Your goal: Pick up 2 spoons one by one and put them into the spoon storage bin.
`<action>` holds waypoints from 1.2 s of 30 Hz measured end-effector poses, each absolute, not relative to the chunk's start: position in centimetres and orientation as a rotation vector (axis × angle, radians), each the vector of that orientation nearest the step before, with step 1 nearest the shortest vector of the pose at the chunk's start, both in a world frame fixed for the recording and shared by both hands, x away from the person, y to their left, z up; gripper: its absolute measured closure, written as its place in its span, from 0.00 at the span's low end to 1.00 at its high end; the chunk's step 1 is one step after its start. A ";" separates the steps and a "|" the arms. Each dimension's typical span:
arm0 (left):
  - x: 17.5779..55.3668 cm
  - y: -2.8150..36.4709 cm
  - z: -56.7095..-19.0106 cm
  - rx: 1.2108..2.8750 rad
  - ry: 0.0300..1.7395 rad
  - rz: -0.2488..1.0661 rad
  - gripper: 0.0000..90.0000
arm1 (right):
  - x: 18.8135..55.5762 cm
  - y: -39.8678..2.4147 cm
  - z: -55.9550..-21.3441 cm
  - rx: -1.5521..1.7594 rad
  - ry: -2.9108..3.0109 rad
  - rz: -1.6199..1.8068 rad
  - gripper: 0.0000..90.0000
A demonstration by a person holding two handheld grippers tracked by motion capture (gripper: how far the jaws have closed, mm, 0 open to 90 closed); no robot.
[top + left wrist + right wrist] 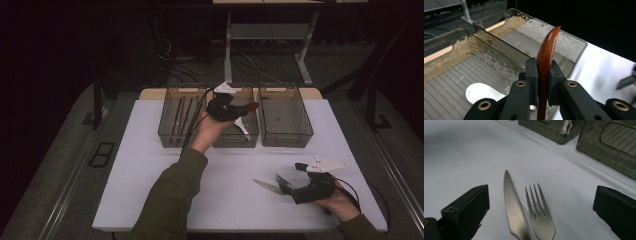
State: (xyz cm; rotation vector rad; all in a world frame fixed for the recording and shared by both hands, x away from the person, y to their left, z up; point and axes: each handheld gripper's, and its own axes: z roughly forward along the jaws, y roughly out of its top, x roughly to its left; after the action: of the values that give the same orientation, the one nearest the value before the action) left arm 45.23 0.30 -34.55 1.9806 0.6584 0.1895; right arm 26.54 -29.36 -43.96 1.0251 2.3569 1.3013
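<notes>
A wooden spoon (547, 60) stands clamped on edge between the pads of the left tool (235, 111), its dark red bowl rising above the jaws and its handle running down out of sight between them, a grip that keeps the slim piece from twisting while it is carried. The tool hangs over the middle bin (248, 136) of three smoky see-through bins lined up along the far side of the white counter (150, 185); a white spoon (480, 93) already lies on that bin's ribbed floor, which suggests the wooden one is being sorted in with its kind. The left bin (170, 131) holds several long dark sticks, probably chopsticks, and the right bin (300, 132) looks bare apart from a small speck too faint to name, likely kept for the cutlery not yet put away. That cutlery, a steel knife (512, 207) with a toothed edge and a fork (540, 216), lies side by side on the counter near the person's edge, just in front of the right tool (286, 188), whose jaws stand wide apart on either side of the pair without touching either, seemingly lined up to take one of them next while the left hand (206, 131) finishes its drop.
</notes>
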 end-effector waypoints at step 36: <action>47.2 -1.3 -36.6 2.028 0.717 0.174 0.49 | 26.6 -29.5 -43.9 1.031 2.348 1.323 0.01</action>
State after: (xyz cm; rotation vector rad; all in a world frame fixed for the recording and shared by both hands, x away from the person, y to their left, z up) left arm 47.24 -1.26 -36.58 2.0280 0.7170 0.1737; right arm 26.64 -29.50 -43.89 1.0308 2.3480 1.3232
